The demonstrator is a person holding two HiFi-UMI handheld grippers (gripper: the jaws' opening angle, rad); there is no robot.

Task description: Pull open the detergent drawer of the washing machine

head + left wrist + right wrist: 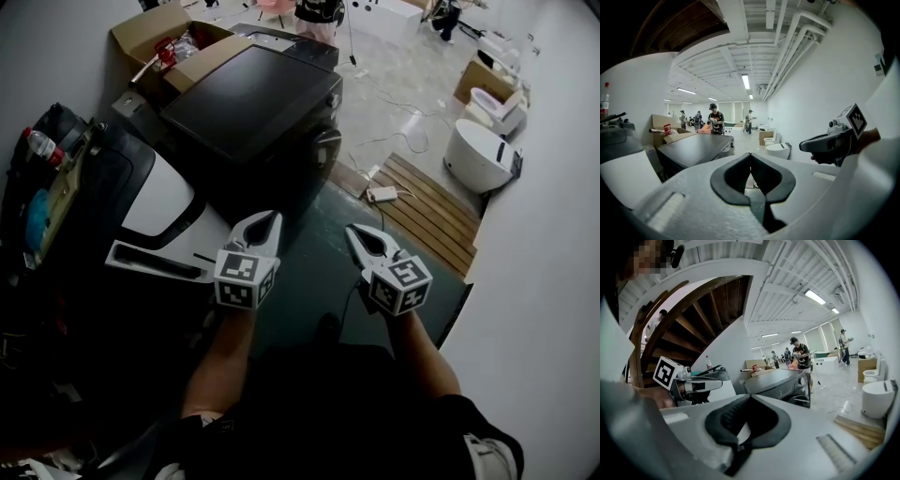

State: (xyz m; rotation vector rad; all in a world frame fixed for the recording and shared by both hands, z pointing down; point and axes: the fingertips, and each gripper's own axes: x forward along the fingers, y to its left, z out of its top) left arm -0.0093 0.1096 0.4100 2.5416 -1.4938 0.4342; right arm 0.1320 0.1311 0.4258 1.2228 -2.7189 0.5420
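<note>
Your left gripper (265, 225) and right gripper (362, 236) hang side by side over the dark floor (323, 267) — both with jaws pressed together, holding nothing. Ahead of them, well apart, stands the black washing machine (253, 103); its detergent drawer is too small to pick out.

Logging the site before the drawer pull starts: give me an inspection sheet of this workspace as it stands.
Surface: grey floor, dark mat underfoot.
Job's things: washing machine; detergent drawer not made out.
Clutter: cardboard box, dark bag with bottle.
Grippers: left gripper and right gripper shut, empty, short of the machine.
Cables: loose cables, white adapter.
Surroundings: wooden slats, white toilets, people beyond.
</note>
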